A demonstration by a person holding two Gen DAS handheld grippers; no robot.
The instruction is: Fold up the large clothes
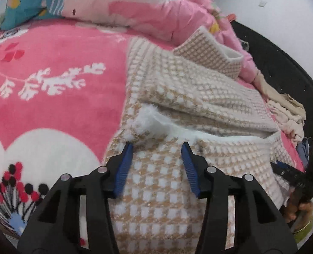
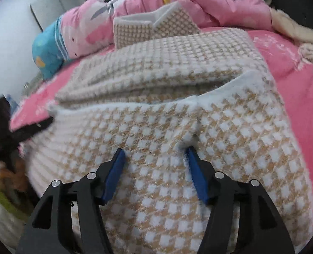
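Lying spread on the pink blanket (image 1: 50, 67), the tan-and-white checked sweater (image 1: 160, 190) runs lengthwise straight ahead of both sets of fingers, its collar end (image 2: 154, 25) standing up at the far side near the pink quilt (image 2: 220, 6). A folded layer crosses it just beyond the fingertips, with a fuzzy white edge showing. The left gripper (image 1: 157, 148) is angled down over the near part, blue pads spread wide, tips touching the knit and gripping nothing. The right gripper (image 2: 155, 151) sits likewise, wide open, tips pressing the fabric.
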